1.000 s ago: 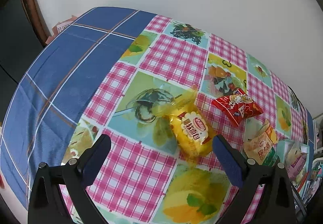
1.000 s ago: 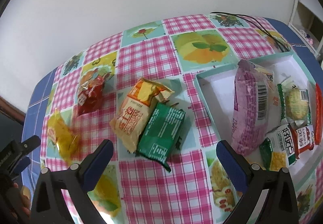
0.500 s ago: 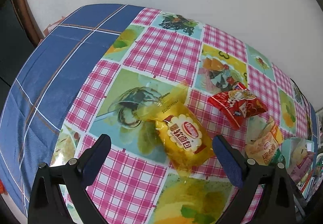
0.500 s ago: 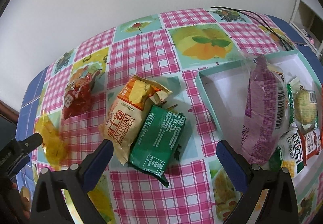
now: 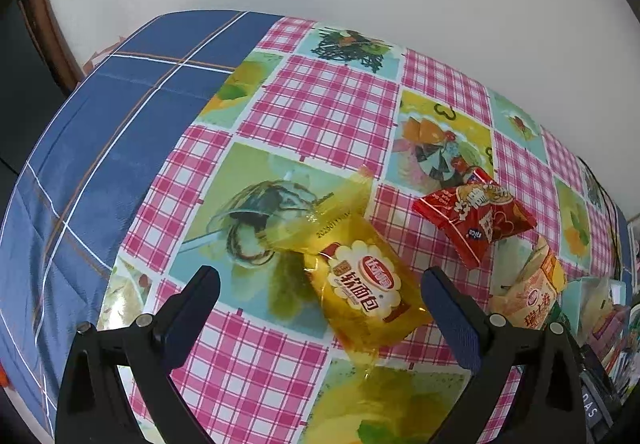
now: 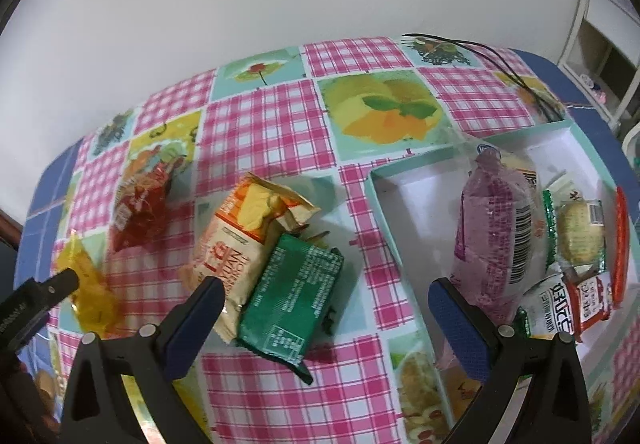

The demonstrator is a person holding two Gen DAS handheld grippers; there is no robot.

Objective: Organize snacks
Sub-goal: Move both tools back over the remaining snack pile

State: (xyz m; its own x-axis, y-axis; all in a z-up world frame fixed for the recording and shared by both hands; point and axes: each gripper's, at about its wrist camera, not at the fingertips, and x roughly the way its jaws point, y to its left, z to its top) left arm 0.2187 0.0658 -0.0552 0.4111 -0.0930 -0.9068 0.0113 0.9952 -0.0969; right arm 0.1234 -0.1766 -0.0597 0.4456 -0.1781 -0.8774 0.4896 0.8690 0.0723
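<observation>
Left gripper [image 5: 318, 300] has closed in on the yellow bread pack [image 5: 362, 286]; it now sits between the spread, empty fingers [image 5: 192, 304], off toward the right one. Long axis runs diagonally, upper-left to lower-right, so a slight rotation looks needed. Right gripper [image 6: 322, 314] hangs splayed and empty over the green pack [image 6: 294, 294], nearer the tray [image 6: 384, 204]. Loose on the tabletop [image 6: 264, 132]: four packs — yellow, red [image 5: 476, 218], orange [image 6: 240, 240], green. One tray, several packs already inside.
</observation>
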